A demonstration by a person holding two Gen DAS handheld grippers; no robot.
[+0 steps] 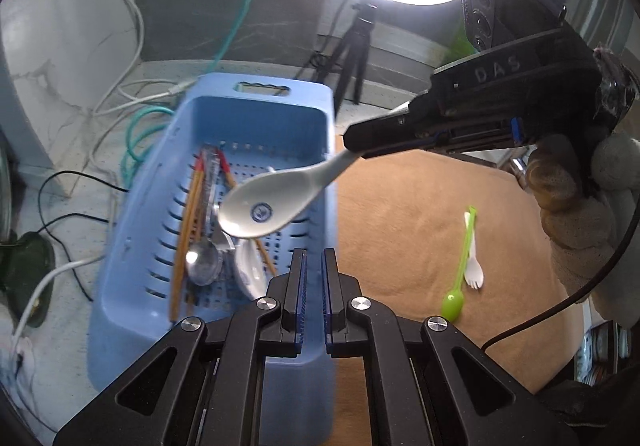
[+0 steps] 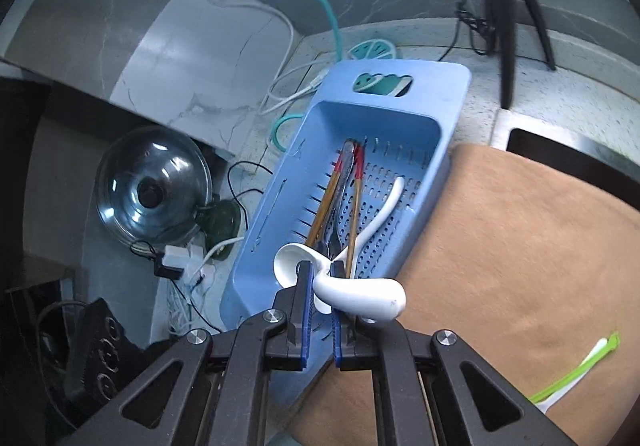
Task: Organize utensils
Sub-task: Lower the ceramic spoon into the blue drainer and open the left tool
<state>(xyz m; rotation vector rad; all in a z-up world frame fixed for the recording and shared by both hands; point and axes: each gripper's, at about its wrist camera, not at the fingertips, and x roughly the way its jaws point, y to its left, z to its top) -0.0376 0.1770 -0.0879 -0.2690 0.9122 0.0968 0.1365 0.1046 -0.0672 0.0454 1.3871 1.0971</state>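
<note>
Two views from cameras mounted on handheld grippers, both looking down at a blue plastic basket [image 1: 256,110] with slotted sides. It sits partly on a pale counter, touching the edge of a tan cloth [image 1: 420,214].

In the left camera's view, the left gripper [image 1: 314,266] has its jaws drawn together with nothing between them. Ahead of it, the right gripper [image 1: 354,142] reaches in from the right, held by a gloved hand [image 1: 576,198]. It pinches the handle end of a white ceramic soup spoon [image 1: 256,212], whose bowl hangs over the basket and carries a small blue mark.

In the right camera's view, the same spoon [image 2: 360,294] lies crosswise between that gripper's [image 2: 320,286] blue pads, clamped near the tip of the handle.

Already in the basket are wooden chopsticks [image 1: 188,222] with red ends, a metal spoon [image 1: 204,260], and a second white ceramic spoon [image 2: 380,210]; motion blur makes it hard to say exactly how they overlap.

Out on the cloth, well apart from the basket, lie a green plastic spoon [image 1: 460,266] and a small white plastic fork [image 1: 474,270], touching.

The held spoon is probably stiff, glazed, slippery and rather heavy at the bowl, so it may pivot in the grip, and it could chip if dropped. The narrow handle seems the sensible place to hold it. The plastic pieces look very light and best taken by their thin stems.
</note>
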